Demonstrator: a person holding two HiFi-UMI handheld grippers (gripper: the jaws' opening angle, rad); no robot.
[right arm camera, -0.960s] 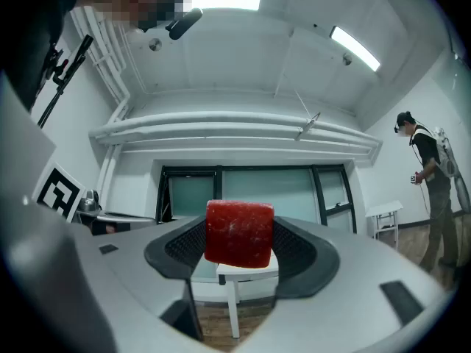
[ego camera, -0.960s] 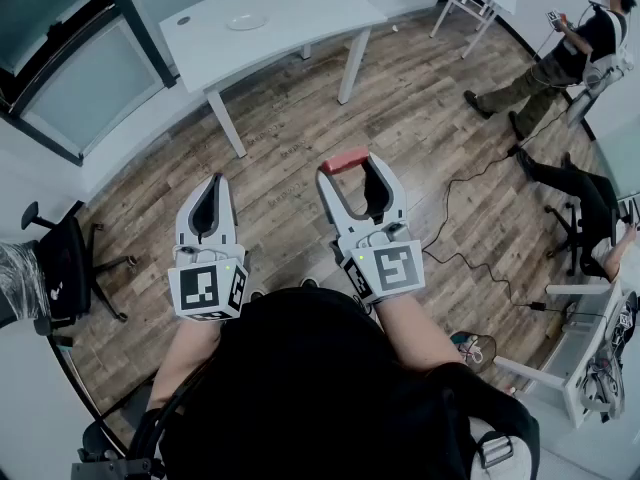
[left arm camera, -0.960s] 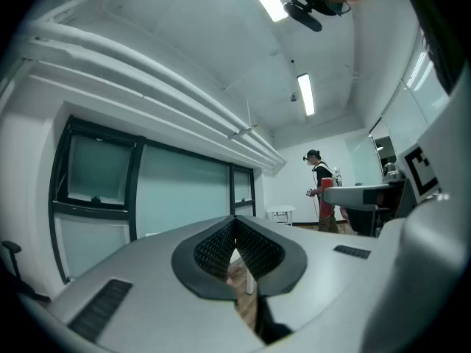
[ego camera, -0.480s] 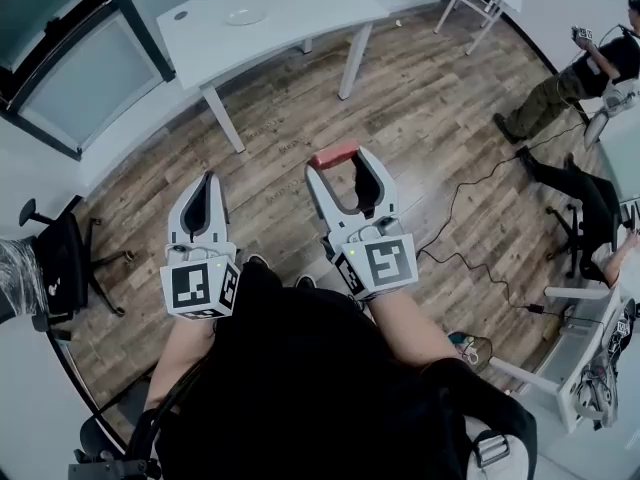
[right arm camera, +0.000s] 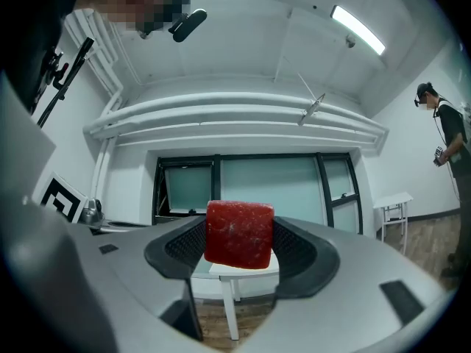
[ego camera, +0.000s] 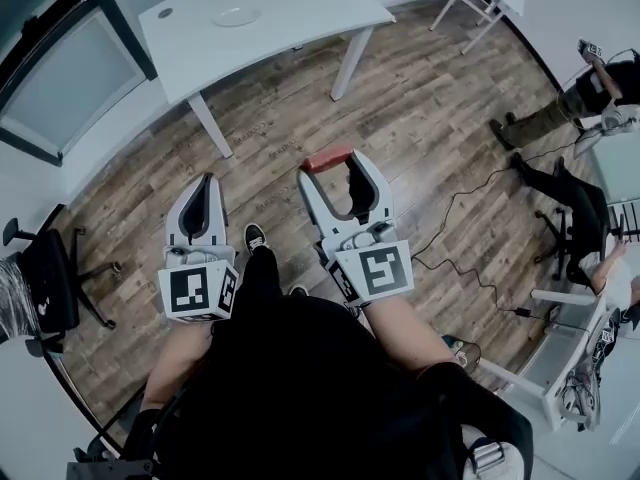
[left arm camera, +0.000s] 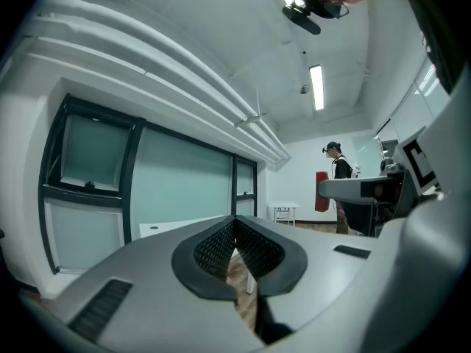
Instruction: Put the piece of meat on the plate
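Holding the piece of meat (right arm camera: 238,234) clamped between its pads, my right gripper (ego camera: 335,173) points level across the room. In the head view the red slab lies crosswise at the tips, its long side spanning from one jaw to the other. My left gripper (ego camera: 204,186) is closed tight with nothing in it, held alongside at about the same height.

The plate (ego camera: 236,15) sits on the white table (ego camera: 300,3), well apart from both grippers, ahead and off to the left of where the right gripper points. It lines up more closely with the left gripper, but the meat is on the right, so I judge the carry has to angle leftward as it goes forward.

Bare wooden floor (ego camera: 400,118) fills the stretch between me and the table. What I have to clear is the table's near edge and its legs (ego camera: 212,128); the gripper should come over the top, not at the rim. A small dark hole (ego camera: 165,12) marks the tabletop left of the plate. An office chair (ego camera: 40,278) on the left, and the cable (ego camera: 470,193) and seated people on the right, are off my line.
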